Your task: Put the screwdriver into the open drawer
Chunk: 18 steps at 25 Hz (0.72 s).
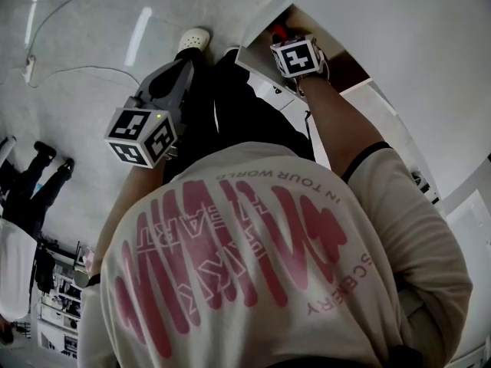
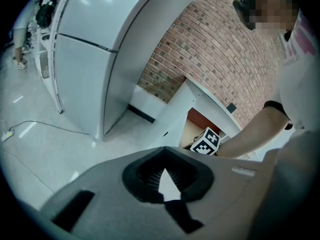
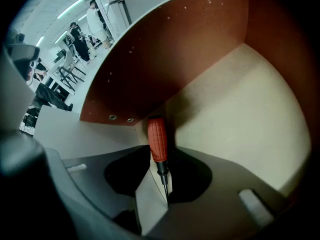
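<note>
Right gripper view looks into the open drawer, with its pale bottom and reddish-brown side wall. The right gripper is clamped on the thin metal shaft of the screwdriver. The red ribbed handle sticks out past the jaws and points toward the drawer's corner. Whether it touches the bottom cannot be told.

Head view, looking steeply down over the person's printed shirt, has that gripper reaching into the drawer at upper right, with a bit of red handle just beyond it.

The left gripper hangs well apart from the drawer, above the pale floor, its jaws closed together with nothing between them. Its view takes in a brick wall and a tall white cabinet.
</note>
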Available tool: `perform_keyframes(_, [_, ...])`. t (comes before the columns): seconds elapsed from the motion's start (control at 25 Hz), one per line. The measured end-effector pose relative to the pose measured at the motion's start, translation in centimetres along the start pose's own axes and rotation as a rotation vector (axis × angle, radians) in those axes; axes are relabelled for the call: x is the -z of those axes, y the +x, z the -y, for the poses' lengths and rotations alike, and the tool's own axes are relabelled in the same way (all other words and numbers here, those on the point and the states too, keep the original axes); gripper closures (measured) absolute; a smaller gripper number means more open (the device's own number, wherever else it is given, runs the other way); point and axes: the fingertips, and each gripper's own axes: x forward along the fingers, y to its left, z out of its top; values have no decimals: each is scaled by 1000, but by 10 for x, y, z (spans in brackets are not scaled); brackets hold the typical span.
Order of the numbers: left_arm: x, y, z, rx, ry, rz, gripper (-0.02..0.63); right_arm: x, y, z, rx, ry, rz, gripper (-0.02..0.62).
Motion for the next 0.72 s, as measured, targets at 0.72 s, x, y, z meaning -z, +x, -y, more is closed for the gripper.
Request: perform_keyframes(0.72, [23, -19, 8, -44, -44, 23, 601, 21, 5, -4, -35, -14, -59, 464])
